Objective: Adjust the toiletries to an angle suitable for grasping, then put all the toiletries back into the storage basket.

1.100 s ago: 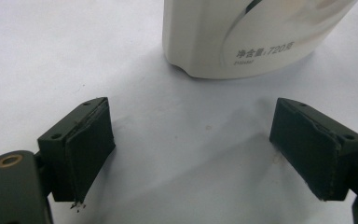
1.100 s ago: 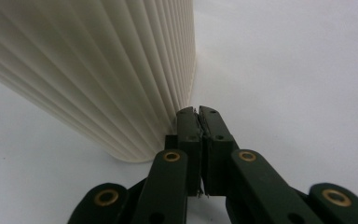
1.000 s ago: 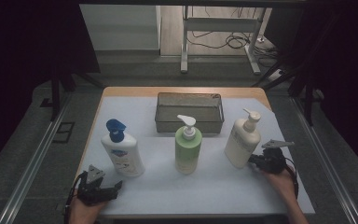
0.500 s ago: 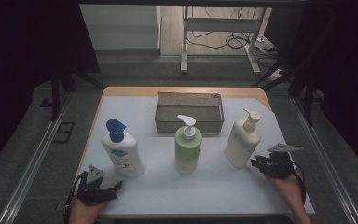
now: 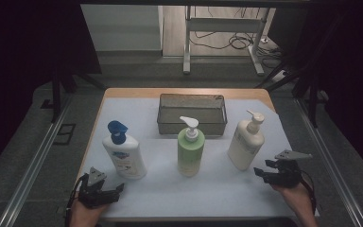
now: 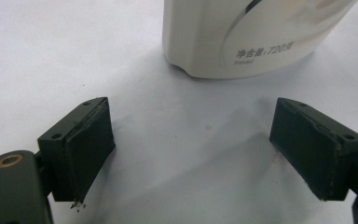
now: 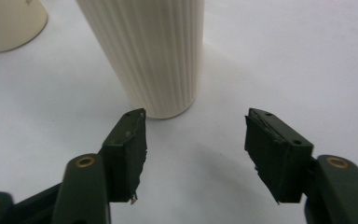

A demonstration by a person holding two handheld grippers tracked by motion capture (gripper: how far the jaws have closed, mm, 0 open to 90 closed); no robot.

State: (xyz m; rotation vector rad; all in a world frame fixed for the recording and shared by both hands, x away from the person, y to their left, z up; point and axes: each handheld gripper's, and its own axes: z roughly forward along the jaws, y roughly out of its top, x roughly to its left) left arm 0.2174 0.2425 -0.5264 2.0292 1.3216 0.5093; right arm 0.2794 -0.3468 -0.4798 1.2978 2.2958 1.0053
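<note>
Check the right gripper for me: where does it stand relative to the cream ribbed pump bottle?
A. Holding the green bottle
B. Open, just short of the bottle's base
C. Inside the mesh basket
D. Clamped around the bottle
B: the right gripper stands with jaws apart and nothing between them, the cream ribbed pump bottle just beyond the tips.

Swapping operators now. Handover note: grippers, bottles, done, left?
Right gripper: jaws have just been opening, nothing between them, just short of the cream ribbed pump bottle.
Left gripper: open, empty, near the white bottle with blue pump.
Green pump bottle stands between them; wire basket behind holds nothing.
Done: none binned.
Left: probably move all three bottles into the basket.
</note>
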